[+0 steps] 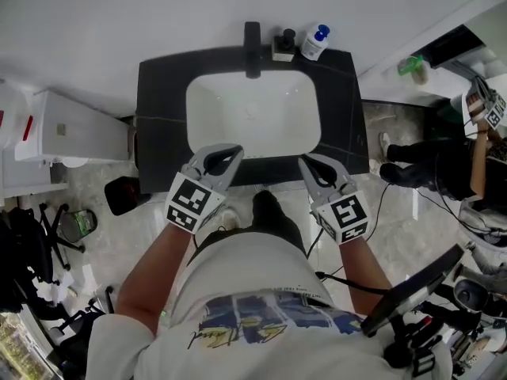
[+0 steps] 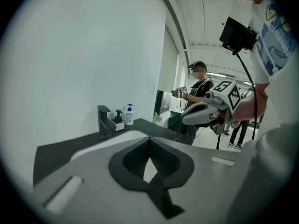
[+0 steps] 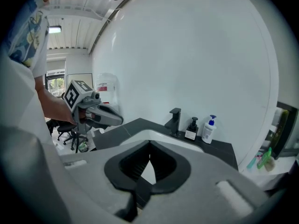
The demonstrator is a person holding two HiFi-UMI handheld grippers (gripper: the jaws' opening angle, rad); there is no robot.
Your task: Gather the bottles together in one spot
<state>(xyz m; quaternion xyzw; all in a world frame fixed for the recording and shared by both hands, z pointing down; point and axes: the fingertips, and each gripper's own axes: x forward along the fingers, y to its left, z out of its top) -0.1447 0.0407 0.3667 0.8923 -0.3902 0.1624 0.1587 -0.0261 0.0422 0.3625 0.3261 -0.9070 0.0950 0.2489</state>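
Two bottles, a dark pump bottle (image 1: 283,44) and a white bottle (image 1: 314,42), stand well ahead of both claws, just right of the faucet (image 1: 252,50) at the counter's (image 1: 158,93) far edge (labels too small to read). Left gripper (image 1: 232,150) is clenched and empty; right gripper (image 1: 304,161) is clenched too, nothing between its jaws. From above, mostly pump tops show; the gripper views show both bottles upright, just apart.

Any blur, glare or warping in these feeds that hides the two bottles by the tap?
Head view: evenly lit, sharp; white bottle and dark bottle clear, no glare. Left gripper view: fisheye warp, black corners, bottles small yet legible. Right gripper view: same warp, bottles larger and crisp.
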